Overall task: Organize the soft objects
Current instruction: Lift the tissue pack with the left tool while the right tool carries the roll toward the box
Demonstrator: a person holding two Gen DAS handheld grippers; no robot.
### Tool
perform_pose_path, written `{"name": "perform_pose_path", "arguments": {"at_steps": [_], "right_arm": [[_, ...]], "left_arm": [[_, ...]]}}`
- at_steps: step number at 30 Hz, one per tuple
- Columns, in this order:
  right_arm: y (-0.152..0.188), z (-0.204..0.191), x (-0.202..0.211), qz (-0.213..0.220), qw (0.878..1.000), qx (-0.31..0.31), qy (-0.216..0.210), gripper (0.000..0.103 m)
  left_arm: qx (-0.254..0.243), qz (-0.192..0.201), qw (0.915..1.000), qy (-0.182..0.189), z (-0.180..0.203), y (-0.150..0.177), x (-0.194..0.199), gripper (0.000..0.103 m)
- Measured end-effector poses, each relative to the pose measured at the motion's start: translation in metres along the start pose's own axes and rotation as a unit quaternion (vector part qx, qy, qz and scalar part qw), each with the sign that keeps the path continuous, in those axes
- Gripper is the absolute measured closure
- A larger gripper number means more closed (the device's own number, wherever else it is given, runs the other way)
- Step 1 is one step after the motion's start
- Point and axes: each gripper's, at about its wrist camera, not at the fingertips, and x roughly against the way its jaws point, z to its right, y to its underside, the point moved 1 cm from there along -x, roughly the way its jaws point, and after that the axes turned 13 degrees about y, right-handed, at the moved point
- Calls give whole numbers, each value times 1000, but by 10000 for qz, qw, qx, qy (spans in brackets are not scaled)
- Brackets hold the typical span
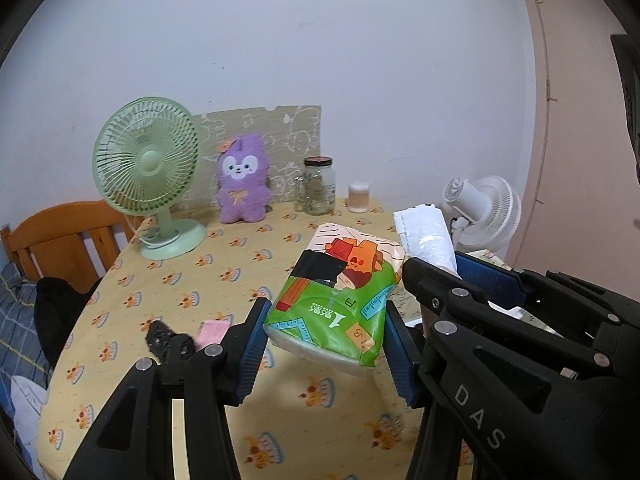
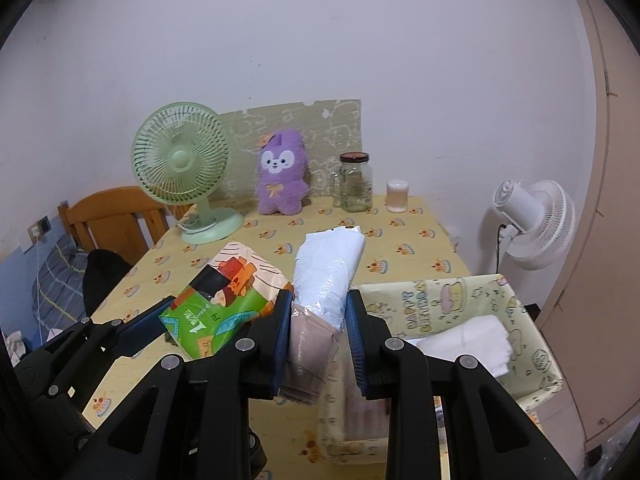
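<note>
— While the left gripper (image 1: 326, 344) hangs above the yellow tablecloth (image 1: 192, 280), what sits in it?
— A green tissue pack (image 1: 340, 296), clamped between both blue pads, lifted clear of the cloth.
— And the right gripper (image 2: 318, 340)?
— Clenched on a white plastic-wrapped pack (image 2: 326, 276), just beside the tissue pack and raised too. A patterned fabric bin (image 2: 528, 320) stands to its right, with a folded white cloth (image 2: 468, 340) inside.
— Anything at the back?
— A purple plush (image 2: 282, 178) leaning upright between a green fan (image 2: 182, 164) and a glass jar (image 2: 356, 184).
</note>
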Motion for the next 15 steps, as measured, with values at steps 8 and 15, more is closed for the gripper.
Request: {"name": "perform_pose_path", "arguments": {"at_steps": [8, 15], "right_arm": [[-1, 27, 1, 41, 9998, -77, 181, 73], [-2, 47, 0, 54, 9994, -148, 312, 73]], "left_arm": [[-112, 15, 9998, 183, 23, -5, -10, 47], [-199, 5, 9993, 324, 41, -10, -21, 47]]}}
